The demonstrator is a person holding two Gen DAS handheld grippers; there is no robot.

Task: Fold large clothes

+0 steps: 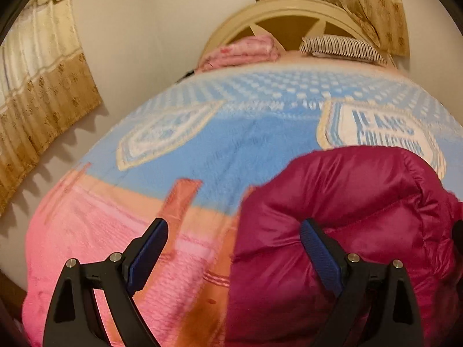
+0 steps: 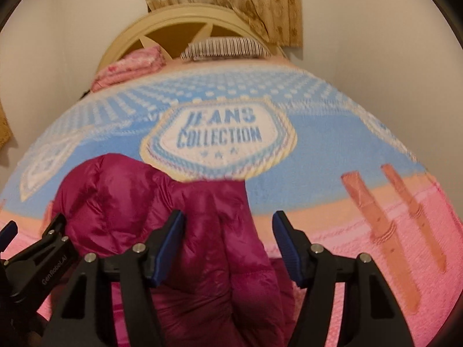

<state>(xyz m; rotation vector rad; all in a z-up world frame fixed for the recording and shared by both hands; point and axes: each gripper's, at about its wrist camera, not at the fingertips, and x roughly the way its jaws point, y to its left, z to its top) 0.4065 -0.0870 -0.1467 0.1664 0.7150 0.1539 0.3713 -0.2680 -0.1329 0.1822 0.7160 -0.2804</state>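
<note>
- Here, the magenta puffer jacket [image 1: 347, 217] lies bunched on the near part of the bed, on the pink and blue blanket [image 1: 202, 150], just short of the "JEANS COLLECTION" badge [image 2: 220, 138].
- The left gripper [image 1: 234, 240] hangs above the jacket's left edge with its jaws wide apart and nothing between them; one blue pad sits over the blanket, the other over the quilted fabric.
- The right gripper [image 2: 228, 231] also stands well open and empty, over the jacket's right side, where the fabric meets the pink band of the blanket.
- In the right wrist view the left gripper shows at the near left edge, close beside the jacket.
- The step in hand looks like taking hold of the garment to spread or fold it; the heap is still rumpled, so the task seems far from finished.
- To do it well, each gripper should probably drop onto a real edge or seam, not the puffy middle, since slick padded cloth is likely to slip from a shallow pinch.
- A deep bite on a single layer would help; catching the fleecy blanket with it would drag the bedding along.
- Both views are somewhat blurred, so the exact hem and sleeves cannot be told.
- The striped pillow [image 2: 228, 47] and the folded pink cloth [image 2: 130, 66] lie far off by the headboard [image 1: 277, 8], well apart from the work.
</note>
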